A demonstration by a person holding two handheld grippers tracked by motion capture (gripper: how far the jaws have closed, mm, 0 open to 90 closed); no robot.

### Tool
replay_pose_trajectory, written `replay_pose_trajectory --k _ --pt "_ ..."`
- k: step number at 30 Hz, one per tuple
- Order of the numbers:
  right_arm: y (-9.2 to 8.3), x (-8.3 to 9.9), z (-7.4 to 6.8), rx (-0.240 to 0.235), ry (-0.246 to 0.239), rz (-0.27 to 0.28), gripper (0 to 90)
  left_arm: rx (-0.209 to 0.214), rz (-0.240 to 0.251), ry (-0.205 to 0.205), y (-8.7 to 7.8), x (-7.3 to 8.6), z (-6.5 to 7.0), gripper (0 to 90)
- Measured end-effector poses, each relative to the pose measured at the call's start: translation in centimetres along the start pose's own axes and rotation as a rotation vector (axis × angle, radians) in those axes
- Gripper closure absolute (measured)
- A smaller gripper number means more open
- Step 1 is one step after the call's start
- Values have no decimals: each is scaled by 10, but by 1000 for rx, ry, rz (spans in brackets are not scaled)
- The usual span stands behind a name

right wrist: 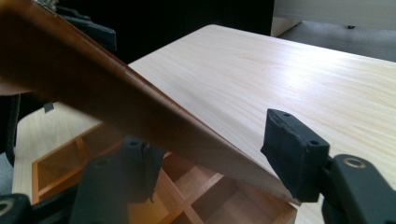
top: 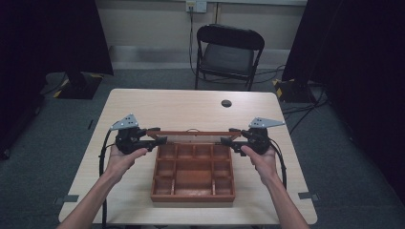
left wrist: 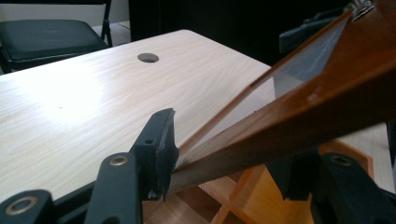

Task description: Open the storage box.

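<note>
**Both grippers at the lid of the wooden box**

Grippers first: my left gripper and my right gripper each have one end of the lid between their jaws. In the left gripper view the lid frame runs between the two jaws; one jaw touches its edge, the other jaw is close under it. In the right gripper view the wood passes over one jaw, and the other jaw stands just beside its lower edge. I cannot tell if the jaws press the lid or only stand around it.

Now from large to small. I see the table with much free surface behind the box and at both sides of it; the front edge is near the box. The box lies in the middle of the near half, open, with many compartments. The lid is raised at the far edge of the box, tilted, with a clear panel in its frame. A folding chair stands behind the table, well apart. A small round hole is in the table near its far edge.
</note>
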State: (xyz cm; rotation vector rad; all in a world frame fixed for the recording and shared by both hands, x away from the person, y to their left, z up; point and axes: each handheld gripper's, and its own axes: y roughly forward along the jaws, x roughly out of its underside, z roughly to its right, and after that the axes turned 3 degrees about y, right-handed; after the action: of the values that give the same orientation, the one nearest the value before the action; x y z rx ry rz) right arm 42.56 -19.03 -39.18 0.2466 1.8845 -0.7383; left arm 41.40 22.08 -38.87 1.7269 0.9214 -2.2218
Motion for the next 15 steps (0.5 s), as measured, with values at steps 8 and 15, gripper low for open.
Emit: replay_pose_trajectory --k 8,15 --pt "10 -2 5 -3 6 -19 391 8 -19 -6 6 2 -7 471" --pt "13 -2 8 11 18 -7 371 -8 -16 -14 11 3 -10 472"
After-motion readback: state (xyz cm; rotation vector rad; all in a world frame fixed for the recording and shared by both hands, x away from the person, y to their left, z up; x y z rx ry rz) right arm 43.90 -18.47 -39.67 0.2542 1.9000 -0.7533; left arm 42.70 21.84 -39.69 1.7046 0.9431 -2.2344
